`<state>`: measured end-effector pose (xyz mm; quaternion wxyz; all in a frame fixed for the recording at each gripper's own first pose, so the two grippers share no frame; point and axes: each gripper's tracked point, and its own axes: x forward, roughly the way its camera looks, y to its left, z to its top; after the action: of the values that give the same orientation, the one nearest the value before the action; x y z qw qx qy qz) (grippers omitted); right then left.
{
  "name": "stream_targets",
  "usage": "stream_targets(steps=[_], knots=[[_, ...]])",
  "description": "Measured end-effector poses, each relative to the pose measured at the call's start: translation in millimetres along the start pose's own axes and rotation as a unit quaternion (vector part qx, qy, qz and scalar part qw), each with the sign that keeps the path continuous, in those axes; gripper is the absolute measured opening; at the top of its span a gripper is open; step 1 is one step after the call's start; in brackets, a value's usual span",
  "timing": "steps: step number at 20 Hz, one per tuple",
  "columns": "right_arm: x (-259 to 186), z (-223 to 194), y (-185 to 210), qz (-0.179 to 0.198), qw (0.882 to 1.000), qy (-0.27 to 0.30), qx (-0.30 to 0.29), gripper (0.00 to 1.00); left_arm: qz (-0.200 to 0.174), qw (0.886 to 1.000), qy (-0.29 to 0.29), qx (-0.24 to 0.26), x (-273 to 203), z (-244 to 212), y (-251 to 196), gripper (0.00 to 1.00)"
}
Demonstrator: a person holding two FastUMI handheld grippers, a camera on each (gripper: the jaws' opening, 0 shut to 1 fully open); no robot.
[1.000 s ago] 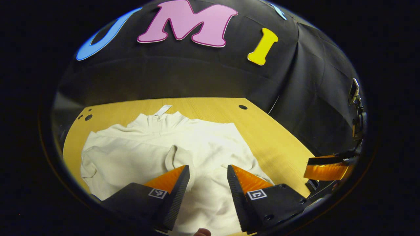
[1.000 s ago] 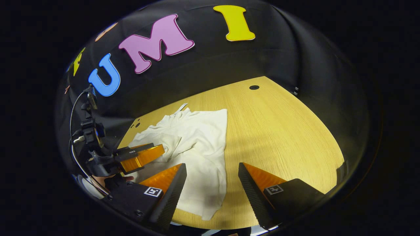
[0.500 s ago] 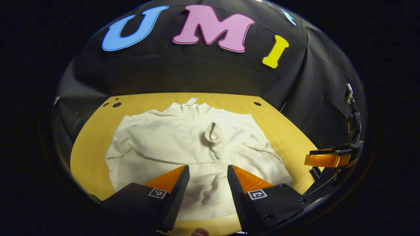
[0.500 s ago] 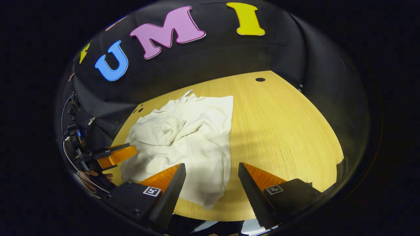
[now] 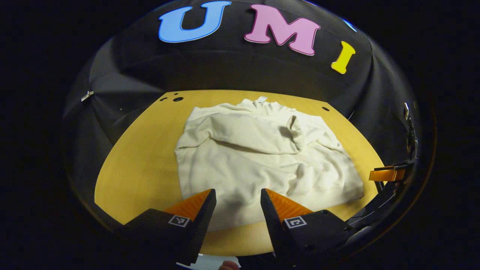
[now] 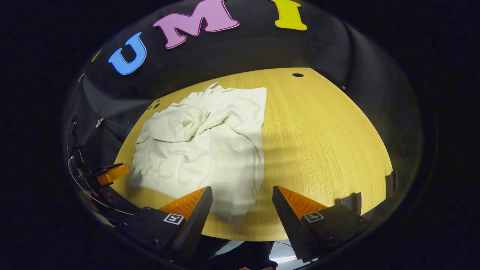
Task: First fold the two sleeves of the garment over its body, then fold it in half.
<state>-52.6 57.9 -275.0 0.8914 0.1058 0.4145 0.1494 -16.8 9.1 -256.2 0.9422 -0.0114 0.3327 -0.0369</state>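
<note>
With sleeves lying across sweater (image 5: 262, 157) on worktop (image 5: 138, 168), both claws (image 5: 236, 210) (image 6: 242, 210) released, hem at 12 o'clock, for half-fold.

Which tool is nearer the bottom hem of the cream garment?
Left, narrowly. The left tool hangs open over the garment's hem edge; the right tool hangs open beside its hem corner, mostly over bare table.
</note>
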Motion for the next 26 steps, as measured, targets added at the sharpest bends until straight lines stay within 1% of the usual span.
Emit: stream_targets(steps=[4, 7, 9, 10, 11, 12, 13, 14, 15, 16, 17, 18, 19, 20, 21, 22, 23, 24, 25, 26], knots=[[7.5, -13.7, -3.8, -0.013, 1.000, 0.024, -0.001, 0.99, 0.045, 0.998, 0.032, -0.006, 0.9, -25.9, 30.9, 0.76], [14.6, -19.8, -4.9, -0.022, 0.999, 0.034, -0.009, 0.99, 0.059, 0.997, 0.056, -0.010, 8.8, -44.0, 42.3, 0.76], [24.0, -22.5, -3.2, -0.024, 0.999, 0.039, -0.017, 0.99, 0.060, 0.996, 0.066, -0.012, 16.9, -47.6, 45.2, 0.76], [29.0, -23.2, -1.2, -0.023, 0.999, 0.042, -0.020, 0.99, 0.060, 0.996, 0.070, -0.011, 20.9, -48.4, 44.3, 0.82], [34.0, -24.7, 0.8, -0.023, 0.998, 0.046, -0.025, 0.99, 0.061, 0.995, 0.074, -0.008, 27.1, -50.2, 45.2, 0.76], [39.4, -26.8, 1.9, -0.027, 0.998, 0.051, -0.032, 0.99, 0.063, 0.995, 0.083, -0.003, 31.2, -52.7, 45.5, 0.76], [43.9, -30.3, 0.3, -0.033, 0.997, 0.058, -0.041, 0.99, 0.061, 0.995, 0.084, -0.003, 32.9, -53.1, 45.4, 0.76], [48.8, -32.9, 0.2, -0.038, 0.996, 0.063, -0.049, 0.99, 0.060, 0.995, 0.077, -0.003, 34.8, -49.2, 43.7, 0.79], [51.5, -38.8, 1.0, -0.045, 0.995, 0.076, -0.056, 0.99, 0.058, 0.995, 0.082, -0.007, 36.7, -51.1, 43.7, 0.78], [50.4, -32.7, -1.0, -0.055, 0.994, 0.062, -0.075, 0.98, 0.057, 0.995, 0.075, -0.019, 37.9, -50.0, 43.0, 0.79], [58.6, -36.2, 1.2, -0.054, 0.992, 0.073, -0.090, 0.97, 0.060, 0.995, 0.073, -0.033, 39.1, -52.0, 42.5, 0.79], [57.0, -32.7, 6.1, -0.048, 0.992, 0.062, -0.097, 0.96, 0.063, 0.995, 0.065, -0.034, 39.3, -50.3, 42.4, 0.80], [59.2, -34.7, 7.3, -0.046, 0.992, 0.065, -0.098, 0.95, 0.060, 0.996, 0.061, -0.024, 40.5, -52.4, 40.1, 0.80], [59.6, -32.3, 7.3, -0.043, 0.993, 0.061, -0.096, 0.85, 0.047, 0.997, 0.057, -0.008, 40.8, -51.6, 33.5, 0.78], [59.3, -34.3, 10.4, -0.038, 0.993, 0.063, -0.094, 0.84, 0.029, 0.998, 0.056, 0.013, 41.4, -51.6, 27.5, 0.60], [61.1, -33.8, 17.9, -0.019, 0.993, 0.067, -0.093, 0.70, 0.018, 0.998, 0.058, 0.025, 41.8, -50.7, 23.3, 0.48], [61.0, -38.6, 26.0, -0.002, 0.993, 0.075, -0.091, 0.51, 0.012, 0.998, 0.064, 0.027, 44.2, -49.1, 21.9, 0.27], [62.8, -37.5, 28.0, 0.007, 0.993, 0.076, -0.095, 0.19, 0.003, 0.997, 0.072, 0.018, 44.4, -48.1, 21.6, 0.25], [60.5, -37.8, 29.5, 0.015, 0.992, 0.082, -0.099, 0.18, -0.008, 0.997, 0.081, 0.007, 42.2, -48.1, 23.1, 0.20], [59.7, -39.2, 29.6, 0.021, 0.991, 0.084, -0.105, 0.13, -0.021, 0.996, 0.090, -0.003, 40.3, -47.6, 22.9, 0.18]])
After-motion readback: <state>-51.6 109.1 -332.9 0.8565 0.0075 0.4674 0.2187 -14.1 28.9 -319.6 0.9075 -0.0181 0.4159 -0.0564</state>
